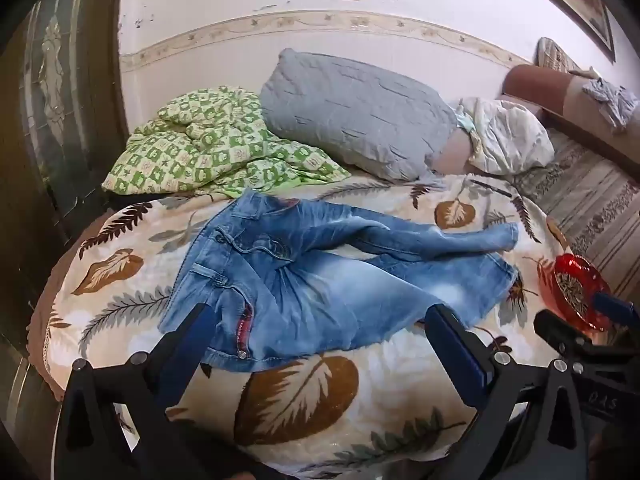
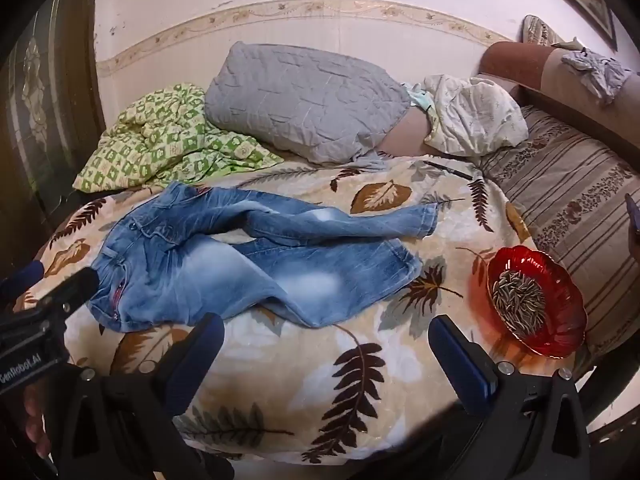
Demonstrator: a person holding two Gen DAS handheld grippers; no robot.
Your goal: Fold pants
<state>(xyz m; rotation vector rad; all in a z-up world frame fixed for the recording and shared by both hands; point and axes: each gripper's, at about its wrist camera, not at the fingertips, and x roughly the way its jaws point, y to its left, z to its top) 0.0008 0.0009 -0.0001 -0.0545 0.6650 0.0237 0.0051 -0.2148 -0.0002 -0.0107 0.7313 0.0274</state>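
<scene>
Jeans (image 1: pixel 320 276) lie unfolded on the leaf-print blanket (image 1: pixel 304 392), waist toward the door side, legs splayed apart toward the red bowl (image 2: pixel 536 300). Upper leg runs long & thin, cuff ending well short of the bowl; lower leg is crumpled, hem near the bowl but not touching.

Left gripper (image 1: pixel 320 336) hangs over the waist/fly area, jaws wide, nothing btwn them, not touching denim. Right gripper (image 2: pixel 328 356) hangs over bare blanket just below the lower leg, jaws wide too, empty.

Handling, as a judgement: denim looks soft but fairly thick, w/ some weight, so it will drape & drag, not slide freely on the fuzzy blanket. Not fragile. Seams, waistband & hems are the stiffest parts, so best pinch pts. Prob take waistband corner w/ left, lower hem w/ right, then lay one leg onto the other.

Risk: the bowl holds seeds & sits near the lower hem, so a swung leg could tip it. A pinch on a single layer mid-leg would likely just bunch the cloth.
</scene>
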